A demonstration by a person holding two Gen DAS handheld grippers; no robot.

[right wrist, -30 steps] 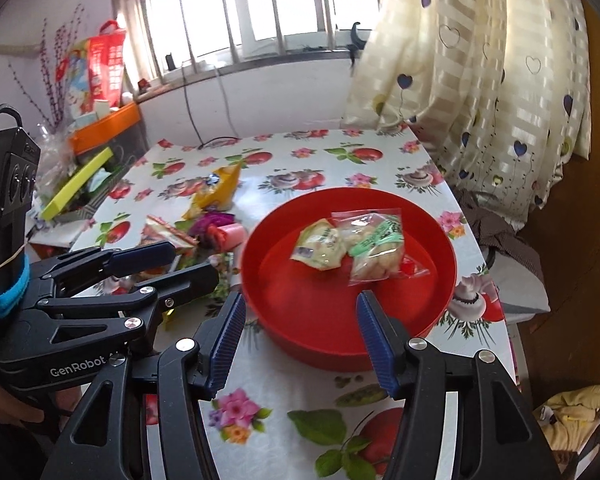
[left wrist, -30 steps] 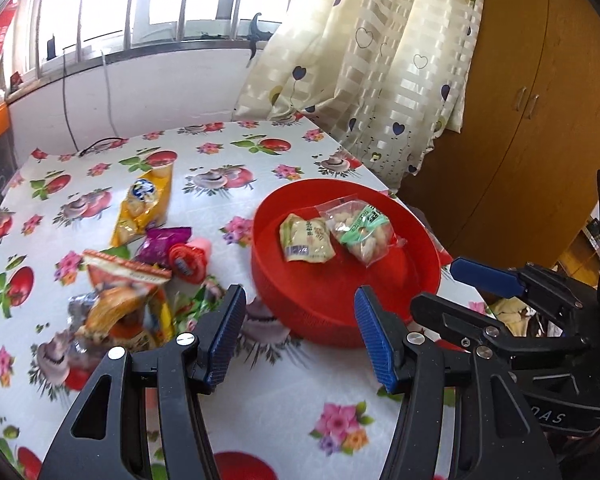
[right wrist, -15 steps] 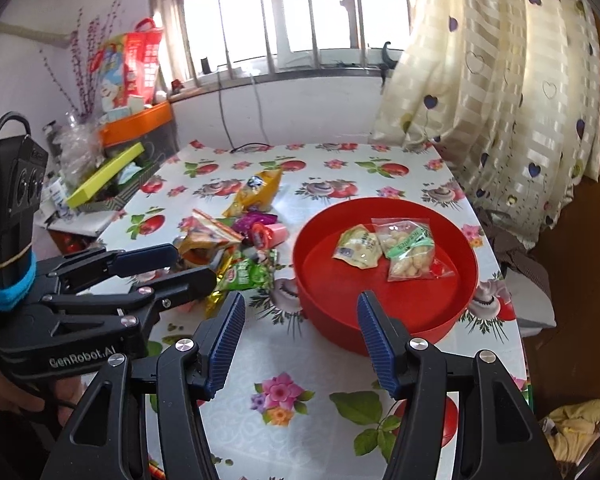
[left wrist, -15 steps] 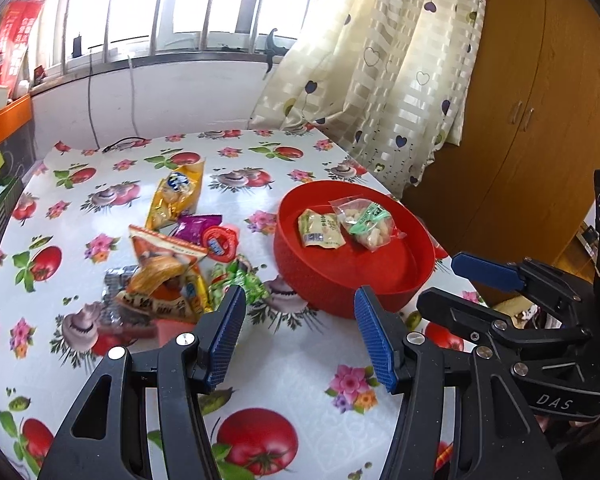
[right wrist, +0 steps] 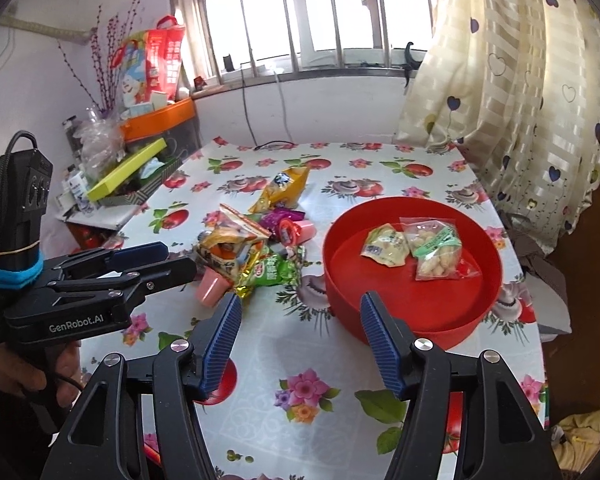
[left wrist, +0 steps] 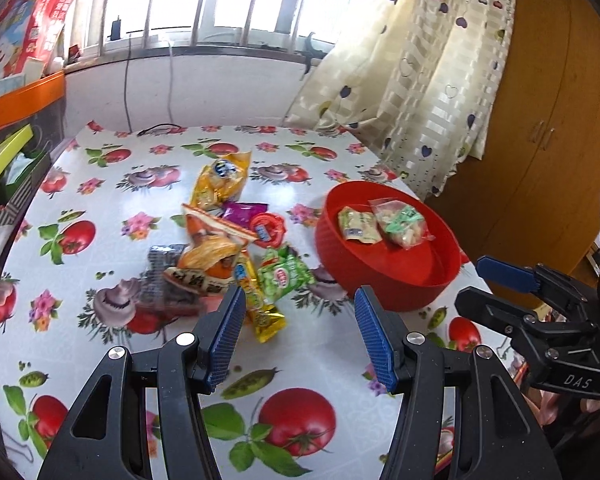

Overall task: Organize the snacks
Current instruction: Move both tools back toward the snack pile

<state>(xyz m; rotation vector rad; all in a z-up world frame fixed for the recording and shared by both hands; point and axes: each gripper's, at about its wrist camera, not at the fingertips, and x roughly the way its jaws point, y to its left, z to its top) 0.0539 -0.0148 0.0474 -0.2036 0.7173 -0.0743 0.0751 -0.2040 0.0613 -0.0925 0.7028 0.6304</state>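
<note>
Left wrist view: left claw (left wrist: 298, 336) released, empty; snacks (left wrist: 228, 248) just beyond it on the table (left wrist: 320, 360). Right claw (right wrist: 300, 340) spread, widening, empty; red bowl (right wrist: 380, 320) lies just beyond, to the right.

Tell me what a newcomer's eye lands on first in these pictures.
First the red bowl on the right of the fruit-print tablecloth, with two snack packets lying in it. Next the bright heap of snack bags loose on the cloth to the bowl's left. Both grippers, left and right, hang open and empty in the foreground.
</note>
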